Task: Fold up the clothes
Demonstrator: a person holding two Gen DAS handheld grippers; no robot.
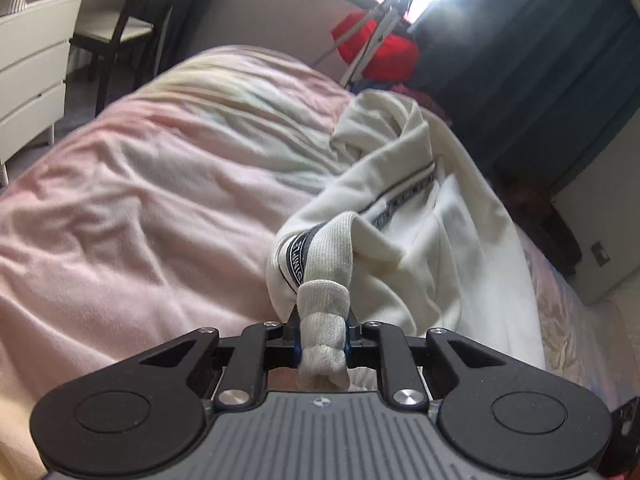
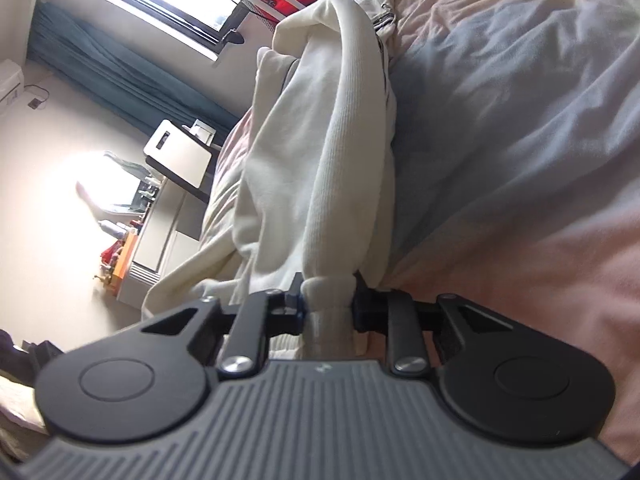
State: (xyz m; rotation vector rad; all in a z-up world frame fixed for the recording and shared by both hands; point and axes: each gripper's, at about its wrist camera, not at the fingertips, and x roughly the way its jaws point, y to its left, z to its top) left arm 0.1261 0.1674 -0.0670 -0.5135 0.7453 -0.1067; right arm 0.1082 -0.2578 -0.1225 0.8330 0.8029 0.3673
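Note:
A cream-white sweatshirt [image 1: 420,216] with a dark lettered stripe lies bunched on the right side of the bed. My left gripper [image 1: 323,332] is shut on its ribbed cuff [image 1: 325,320], which is pinched between the jaws. In the right wrist view the same sweatshirt [image 2: 320,152] hangs stretched away from my right gripper [image 2: 328,304], which is shut on a bunched ribbed edge of it. The fingertips of both grippers are hidden by cloth.
The bed is covered by a pink and pale blue blanket [image 1: 152,200]. White drawers [image 1: 32,64] and a dark chair [image 1: 128,20] stand at the left. A red item [image 1: 376,52] and teal curtains [image 1: 540,60] are by the window. A side table [image 2: 180,160] stands beside the bed.

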